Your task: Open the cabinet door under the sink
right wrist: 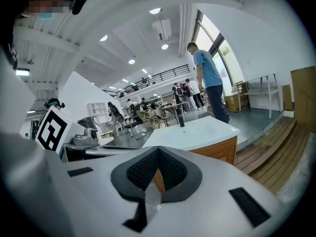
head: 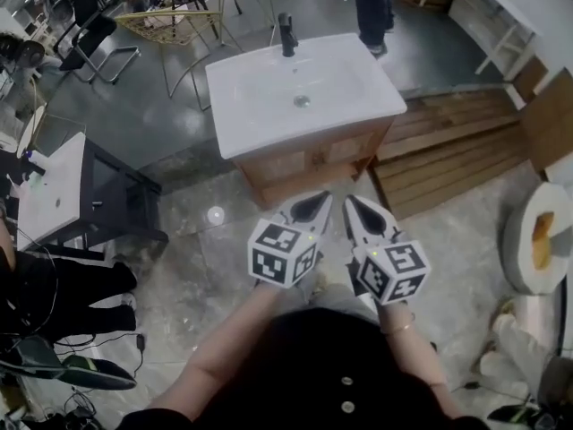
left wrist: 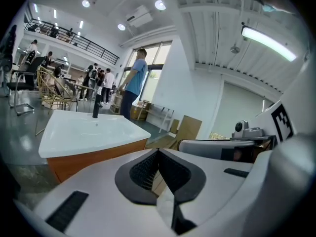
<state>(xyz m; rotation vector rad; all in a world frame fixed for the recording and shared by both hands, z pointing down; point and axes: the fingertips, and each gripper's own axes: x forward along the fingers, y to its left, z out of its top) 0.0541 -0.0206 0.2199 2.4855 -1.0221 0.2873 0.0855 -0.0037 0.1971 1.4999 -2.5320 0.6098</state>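
Jaws together and empty, the left hand-held gripper [head: 318,202] and right hand-held gripper [head: 356,209] hover short of the wooden cabinet door [head: 309,162] beneath the white sink [head: 304,92]. Best to go lower, part one pair of jaws, then catch the door's edge.

Cabinet front [head: 304,161]: mostly tucked under the sink basin [head: 260,97] in head view, door edges too blurred to tell. Standing person [head: 373,7] cut off at top edge, legs only.
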